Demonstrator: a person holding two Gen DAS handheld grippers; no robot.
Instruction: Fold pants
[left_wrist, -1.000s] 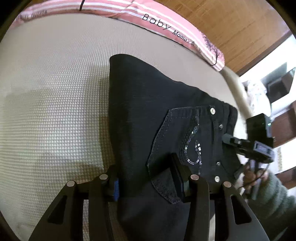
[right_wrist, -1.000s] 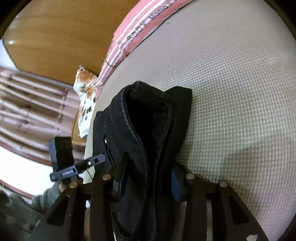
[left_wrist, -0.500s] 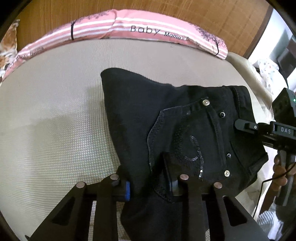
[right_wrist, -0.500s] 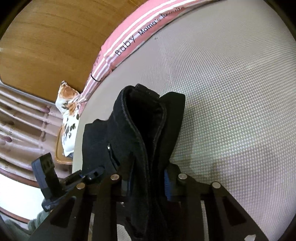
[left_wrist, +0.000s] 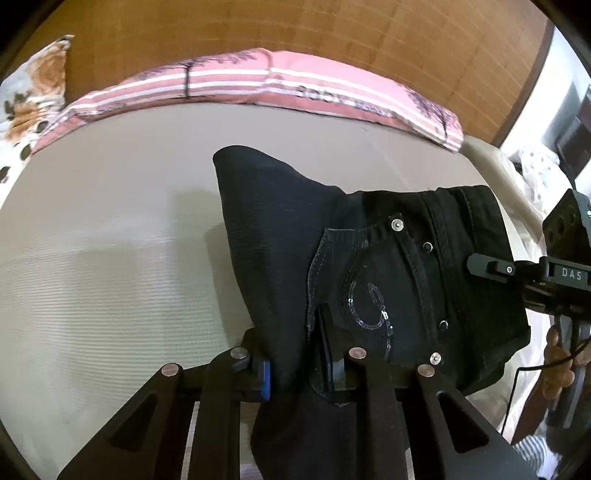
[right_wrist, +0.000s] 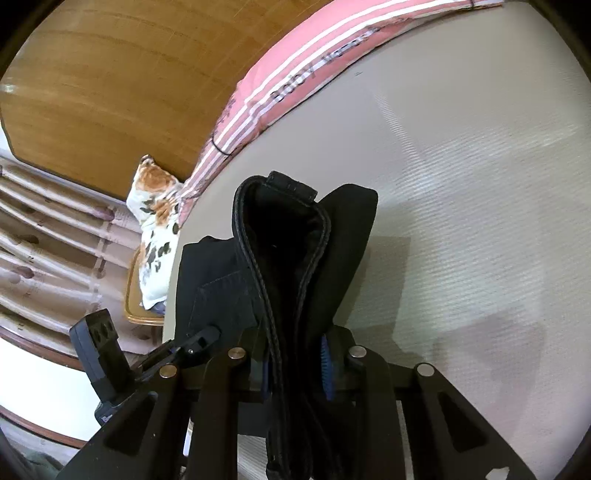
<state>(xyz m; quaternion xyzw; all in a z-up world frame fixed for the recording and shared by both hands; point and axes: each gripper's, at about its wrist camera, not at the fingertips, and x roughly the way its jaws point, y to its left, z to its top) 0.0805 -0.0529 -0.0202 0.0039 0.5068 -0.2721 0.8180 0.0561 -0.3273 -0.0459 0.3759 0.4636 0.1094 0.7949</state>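
Observation:
Black jeans (left_wrist: 369, 258) with a sequinned back pocket and metal studs hang lifted above the beige mattress (left_wrist: 110, 258). My left gripper (left_wrist: 295, 365) pinches the fabric beside the pocket, and its jaws are still closing on the cloth between them. In the right wrist view my right gripper (right_wrist: 295, 365) clamps the bunched waistband end of the jeans (right_wrist: 280, 229), its jaws also closing on the fabric. Each gripper shows in the other's view: the right gripper (left_wrist: 517, 273) at the waistband edge, the left gripper (right_wrist: 199, 339) at the lower left.
A pink striped bolster (left_wrist: 258, 85) lies along the wooden headboard (left_wrist: 332, 37). A floral pillow (right_wrist: 155, 221) sits at the bed's corner. A person's hand (left_wrist: 557, 354) holds the right gripper's handle. The mattress edge (left_wrist: 495, 173) runs past the jeans on the right.
Both grippers have tightened on the jeans and risen, lifting the cloth off the mattress. Both views have tipped up, so more of the headboard and bolster shows.

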